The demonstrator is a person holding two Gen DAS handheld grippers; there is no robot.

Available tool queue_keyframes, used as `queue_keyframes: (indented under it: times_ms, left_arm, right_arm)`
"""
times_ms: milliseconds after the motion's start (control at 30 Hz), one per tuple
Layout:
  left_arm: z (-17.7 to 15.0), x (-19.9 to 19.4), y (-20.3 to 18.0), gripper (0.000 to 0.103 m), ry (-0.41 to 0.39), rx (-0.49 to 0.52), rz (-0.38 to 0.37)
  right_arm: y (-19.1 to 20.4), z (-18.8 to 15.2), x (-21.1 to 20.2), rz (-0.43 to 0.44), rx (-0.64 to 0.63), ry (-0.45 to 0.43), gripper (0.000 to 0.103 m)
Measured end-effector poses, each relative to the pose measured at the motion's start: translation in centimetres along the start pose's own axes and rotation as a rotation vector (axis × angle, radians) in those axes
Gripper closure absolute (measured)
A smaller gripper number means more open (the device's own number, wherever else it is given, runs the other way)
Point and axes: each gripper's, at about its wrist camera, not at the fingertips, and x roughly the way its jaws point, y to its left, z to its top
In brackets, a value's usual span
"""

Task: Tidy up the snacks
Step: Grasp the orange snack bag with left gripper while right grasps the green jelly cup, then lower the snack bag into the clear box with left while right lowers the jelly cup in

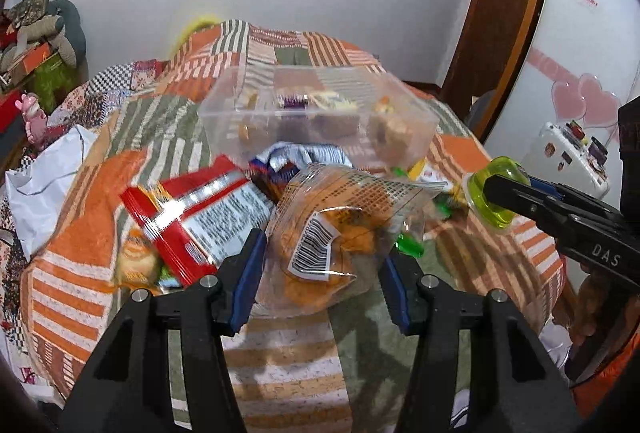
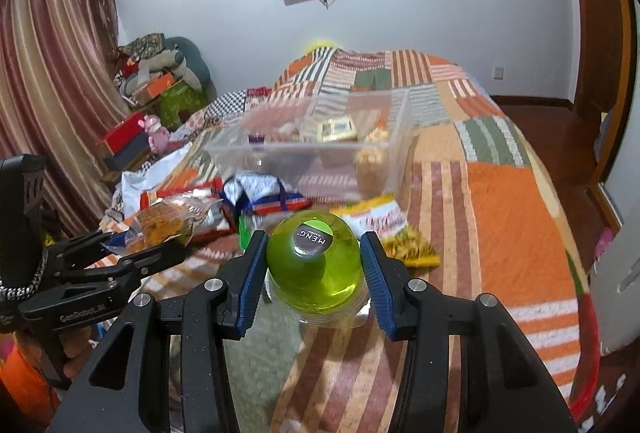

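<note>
My left gripper [image 1: 322, 253] is shut on a clear bag of orange snacks [image 1: 340, 229], held above the bed; it also shows in the right wrist view [image 2: 168, 221]. My right gripper [image 2: 314, 253] is shut on a green jelly cup [image 2: 316, 265], seen from the side in the left wrist view [image 1: 490, 193]. A clear plastic bin [image 1: 316, 113] with several snacks inside sits on the bed beyond both grippers, also in the right wrist view [image 2: 316, 145]. Loose packets lie in front of it: a red and white packet [image 1: 200, 217], a blue and white bag [image 2: 260, 193] and a yellow packet [image 2: 396, 233].
A patchwork orange and green quilt [image 2: 500, 201] covers the bed. A white plastic bag [image 1: 44, 185] lies at the left edge. Boxes and clothes are piled at the far left [image 2: 160, 81]. A wooden door frame [image 1: 500, 25] stands at the right.
</note>
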Motion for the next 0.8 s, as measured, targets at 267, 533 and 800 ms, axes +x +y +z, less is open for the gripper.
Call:
queue_keyframes:
  times_ms: [267, 533, 800]
  left_arm:
    - [2.6, -0.8, 0.8, 0.049, -0.056, -0.003, 0.032]
    - [5.6, -0.1, 1.5, 0.049, -0.095, 0.007, 0.047]
    - [8.4, 1.8, 2.5, 0.049, -0.102, -0.001, 0.053]
  right_arm:
    - [-0.4, 3.0, 0.1, -0.020, -0.015, -0.071, 0.059]
    - [0.1, 6.0, 0.5, -0.032, -0.044, -0.141, 0.059]
    - [0.8, 7.7, 2.4, -0.030, -0.072, -0.153, 0.059]
